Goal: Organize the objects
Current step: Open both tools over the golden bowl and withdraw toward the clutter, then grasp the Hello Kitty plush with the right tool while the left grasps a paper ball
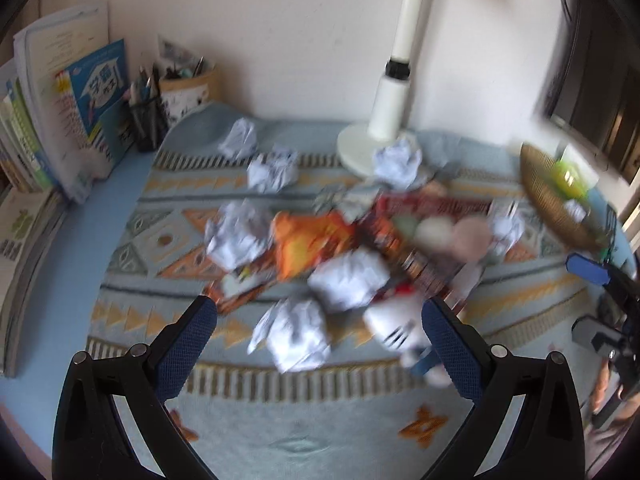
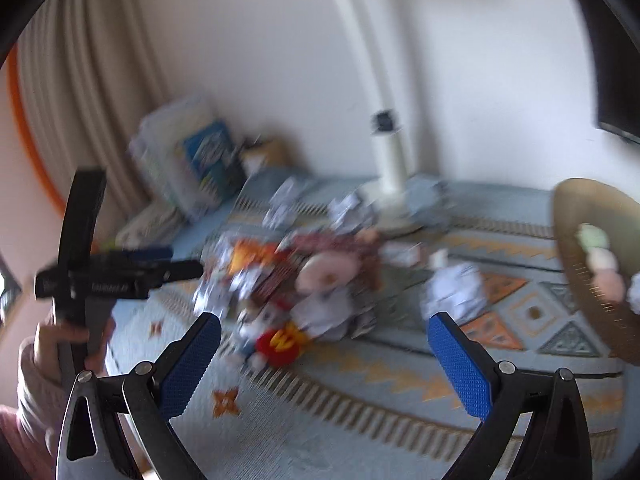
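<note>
- Left hand-held gripper (image 1: 320, 316): I see its two blue-padded fingers (image 1: 186, 344) spread wide apart, gripping nothing, hovering above the patterned cloth (image 1: 280, 432) on the table.
- Crumpled paper ball (image 1: 294, 334): it lies between the left fingers and slightly ahead of their tips; whether it touches either pad I cannot tell because of motion blur.
- White plush toy (image 1: 394, 326): it sits just inside the left gripper's right-side finger, beside the paper ball.
- Clutter pile: ahead of the left gripper, more paper balls (image 1: 236, 236), an orange snack bag (image 1: 310, 240) and pale round items (image 1: 434, 232) lie crowded together.
- Woven basket (image 1: 548, 196): far ahead and to the right of the left gripper, tilted, with a green item inside.
- Lamp base (image 1: 360, 148), pen holder (image 1: 148, 120) and books (image 1: 68, 96): straight ahead and ahead-left, against the wall.
- Right hand-held gripper (image 2: 324, 344): I see its fingers (image 2: 460, 364) likewise wide apart and holding nothing.
- Red item with a yellow letter (image 2: 282, 342): it lies between the right fingers, just ahead of them, at the near edge of the pile.
- Woven basket in the right wrist view (image 2: 580, 240): ahead and to the right, holding pale round items.
- The left gripper in the right wrist view (image 2: 120, 272): far left, held in a hand (image 2: 60, 344).
</note>
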